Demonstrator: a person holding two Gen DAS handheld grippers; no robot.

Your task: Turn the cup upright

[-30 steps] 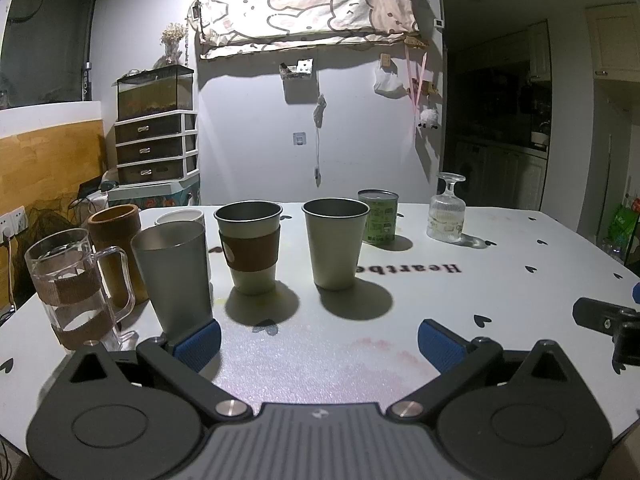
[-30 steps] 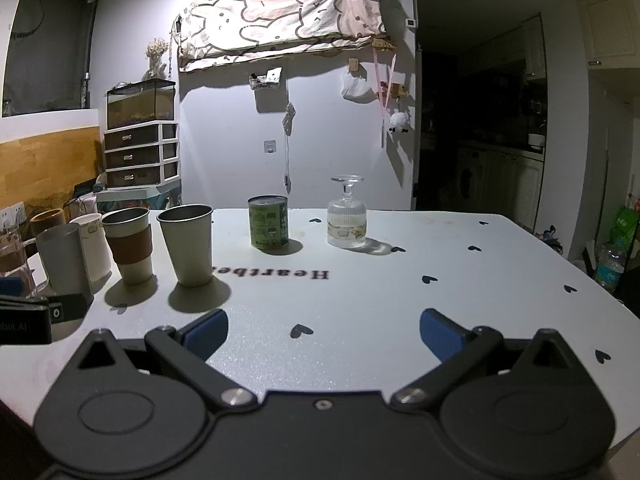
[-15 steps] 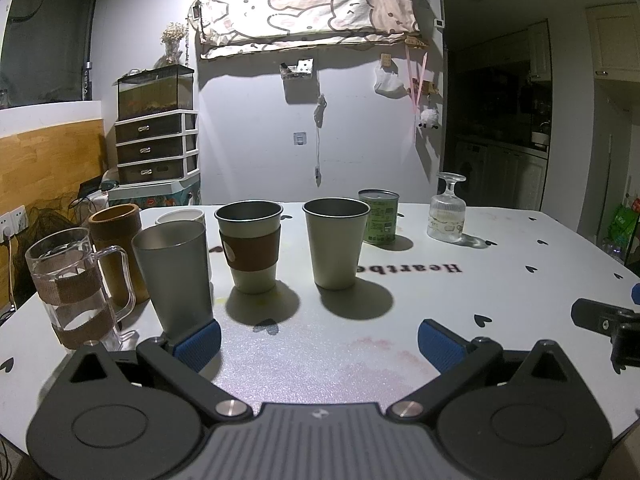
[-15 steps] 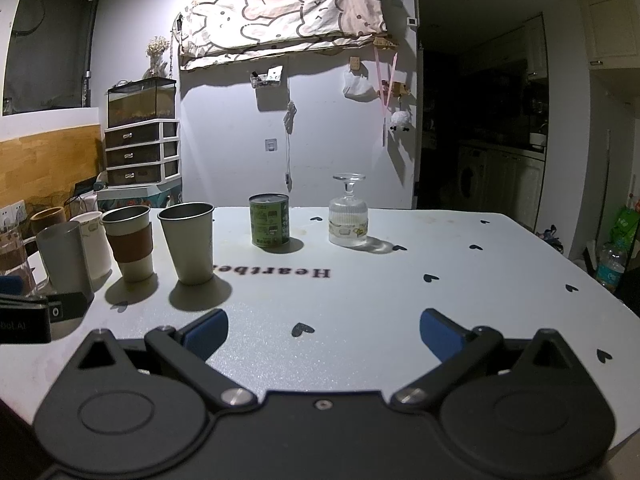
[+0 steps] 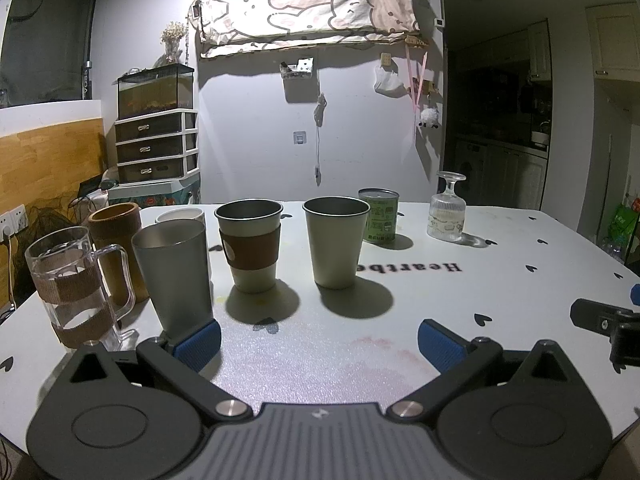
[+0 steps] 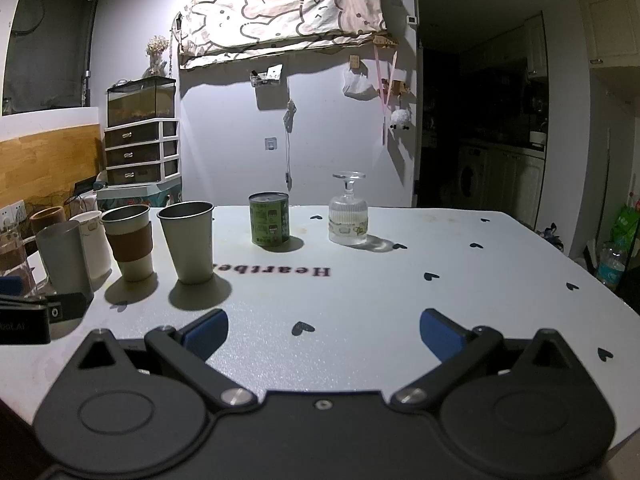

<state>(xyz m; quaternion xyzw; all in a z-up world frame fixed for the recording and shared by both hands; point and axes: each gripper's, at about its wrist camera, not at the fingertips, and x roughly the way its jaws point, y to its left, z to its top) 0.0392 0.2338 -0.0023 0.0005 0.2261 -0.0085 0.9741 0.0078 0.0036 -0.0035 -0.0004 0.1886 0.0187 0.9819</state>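
A ribbed stemmed glass cup (image 5: 446,213) stands upside down, foot up, at the far right of the white table; it also shows in the right wrist view (image 6: 348,215). A green can (image 5: 378,215) (image 6: 269,219) stands to its left, rim down or closed on top. My left gripper (image 5: 319,342) is open and empty low over the table's near side, its left pad beside a grey metal cup (image 5: 173,279). My right gripper (image 6: 323,335) is open and empty, well short of the glass cup.
Upright cups stand in a row on the left: a steel cup (image 5: 335,241), a steel cup with brown sleeve (image 5: 249,245), a white cup (image 5: 181,214), a brown cup (image 5: 116,248) and a glass mug (image 5: 72,284). The other gripper's body shows at each view's edge (image 5: 604,320) (image 6: 28,316).
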